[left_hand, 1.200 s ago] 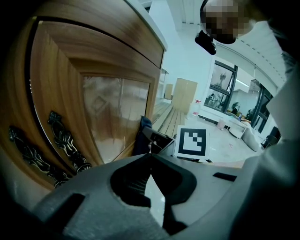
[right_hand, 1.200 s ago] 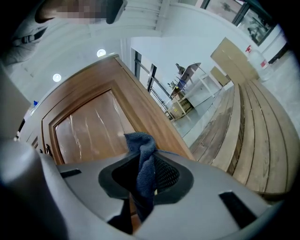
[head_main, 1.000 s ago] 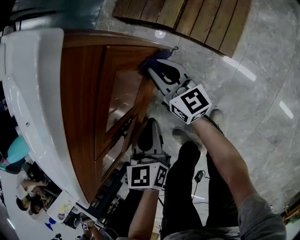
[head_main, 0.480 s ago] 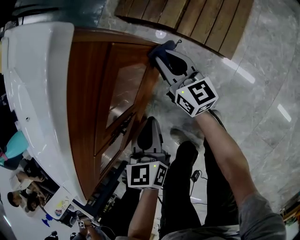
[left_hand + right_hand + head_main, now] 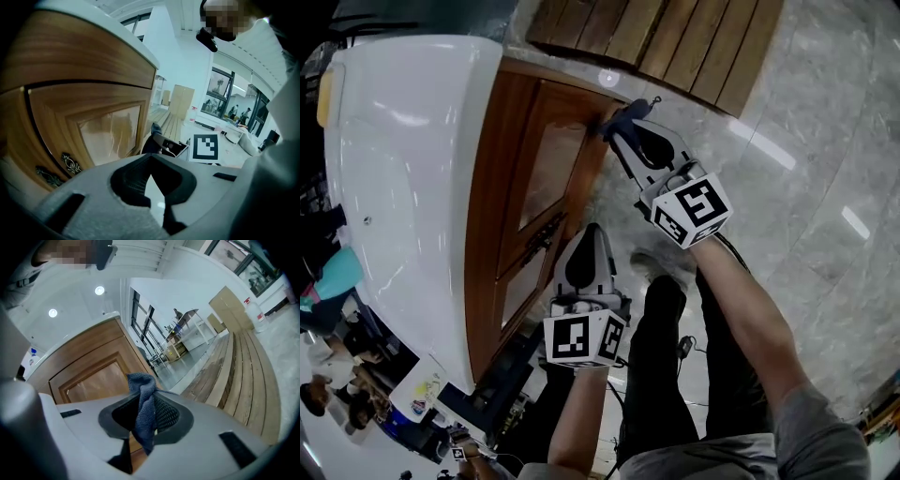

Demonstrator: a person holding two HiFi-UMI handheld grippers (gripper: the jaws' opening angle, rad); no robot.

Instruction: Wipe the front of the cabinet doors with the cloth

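The wooden cabinet door with its inset panel stands under a white countertop. My right gripper is shut on a dark blue cloth and presses it against the door's lower far corner, close to the floor. The right gripper view shows the cloth hanging out between the jaws of the gripper, with the door just behind it. My left gripper is shut on nothing and hovers beside the door's near edge. From the left gripper I see the door panel and the cloth.
Ornate metal handles sit at the doors' meeting edge. A slatted wooden platform lies on the marble floor beyond the cabinet. The person's legs and a shoe are just right of the doors.
The head view has shifted, so the cabinet sits further right. The right gripper with the cloth has slid a little along the door's lower corner. The left gripper has stayed beside the door.
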